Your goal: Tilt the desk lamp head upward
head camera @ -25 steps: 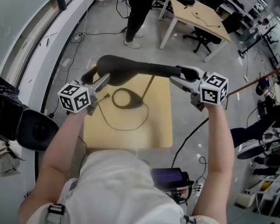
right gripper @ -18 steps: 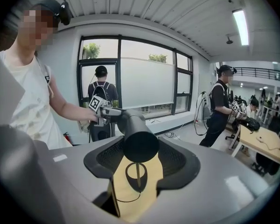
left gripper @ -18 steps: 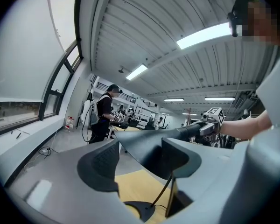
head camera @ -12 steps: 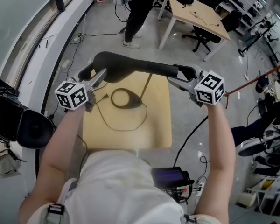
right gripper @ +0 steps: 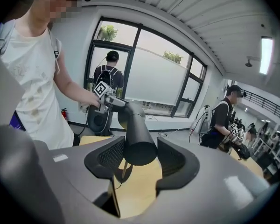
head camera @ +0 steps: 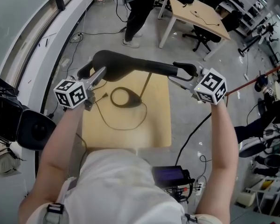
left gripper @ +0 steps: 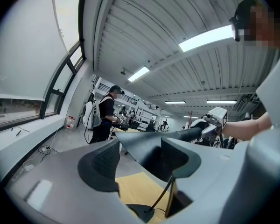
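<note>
The black desk lamp head (head camera: 130,66) stretches level above a small wooden table (head camera: 154,125), and its thin stem (head camera: 148,84) runs down to a round base (head camera: 123,98). My left gripper (head camera: 99,73) has its jaws around the head's wide left end (left gripper: 149,153), one pad on each side. My right gripper (head camera: 177,76) is at the narrow round end (right gripper: 137,139). Its jaws are closing, and both pads lie against the sides of that end.
A black cable (head camera: 126,125) loops across the tabletop from the base. A dark device (head camera: 170,178) lies on the floor near the table's front edge, and a bulky black case (head camera: 32,129) stands at the left. A person (head camera: 140,8) stands at another table (head camera: 200,17) behind.
Both grippers and the lamp head have shifted slightly up and away from me. The left gripper has also drifted a little left.
</note>
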